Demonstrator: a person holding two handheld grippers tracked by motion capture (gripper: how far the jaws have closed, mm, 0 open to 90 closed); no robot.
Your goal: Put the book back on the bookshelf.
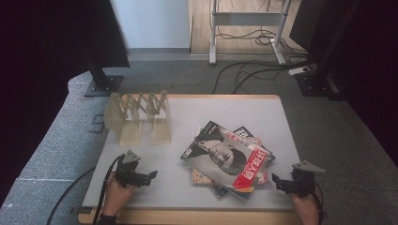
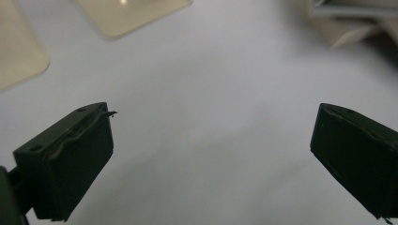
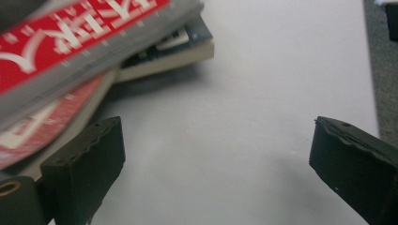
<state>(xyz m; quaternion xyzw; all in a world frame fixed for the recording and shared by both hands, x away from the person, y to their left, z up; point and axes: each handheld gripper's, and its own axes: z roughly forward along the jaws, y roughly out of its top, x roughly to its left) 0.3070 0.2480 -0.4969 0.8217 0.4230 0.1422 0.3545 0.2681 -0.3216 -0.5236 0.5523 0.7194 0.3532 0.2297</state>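
Magazines (image 1: 227, 159) stacked beside empty rack (image 1: 140, 117); left gripper (image 1: 151, 177) and right gripper (image 1: 276, 180) flank them, fingers open, probably poised for filing.

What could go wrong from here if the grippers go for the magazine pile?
1. The magazines lie fanned and skewed, so a grab by the open right gripper at the near corner may catch several or make the top one slide.
2. The rack looks light; sliding a magazine into it might push it back or tip it.
3. The open left gripper rests apart from the pile, giving no support.
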